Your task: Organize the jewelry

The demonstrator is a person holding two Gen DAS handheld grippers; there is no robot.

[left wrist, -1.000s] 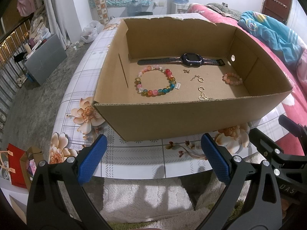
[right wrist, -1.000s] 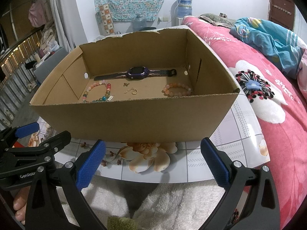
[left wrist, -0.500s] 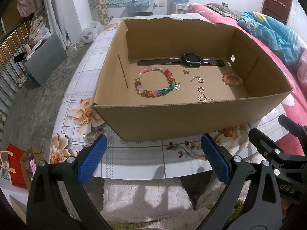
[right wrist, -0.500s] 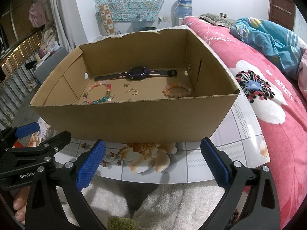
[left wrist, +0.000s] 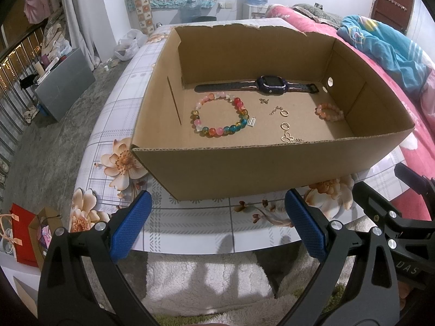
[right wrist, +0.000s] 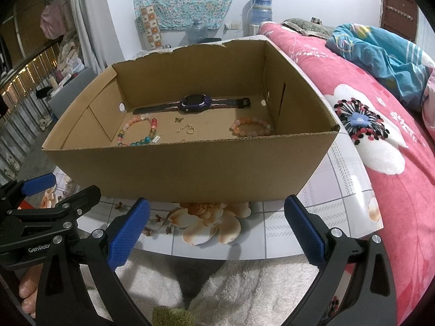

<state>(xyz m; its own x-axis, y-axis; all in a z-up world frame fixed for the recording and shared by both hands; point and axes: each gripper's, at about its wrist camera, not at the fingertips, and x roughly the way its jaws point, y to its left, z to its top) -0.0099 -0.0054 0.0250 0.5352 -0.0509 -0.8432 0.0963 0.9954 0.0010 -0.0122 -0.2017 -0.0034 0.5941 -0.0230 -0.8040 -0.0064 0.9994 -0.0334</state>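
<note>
An open cardboard box [left wrist: 244,165] [right wrist: 185,168] stands on the floral table. Inside lie a purple smartwatch [left wrist: 270,84] [right wrist: 194,103], a multicolour bead bracelet [left wrist: 220,116] [right wrist: 138,133], a peach bead bracelet [left wrist: 329,111] [right wrist: 251,126], and small gold rings and butterfly charms [left wrist: 285,126] [right wrist: 187,129]. My left gripper [left wrist: 217,222] is open and empty in front of the box's near wall. My right gripper [right wrist: 216,222] is open and empty, also before the near wall. The near wall hides part of the box floor in the right wrist view.
The floral table [left wrist: 206,222] ends just ahead of both grippers, with a white fluffy rug [left wrist: 206,285] below. A bed with a pink cover [right wrist: 394,141] lies to the right. A grey cabinet [left wrist: 62,87] and gift bags [left wrist: 27,233] stand to the left.
</note>
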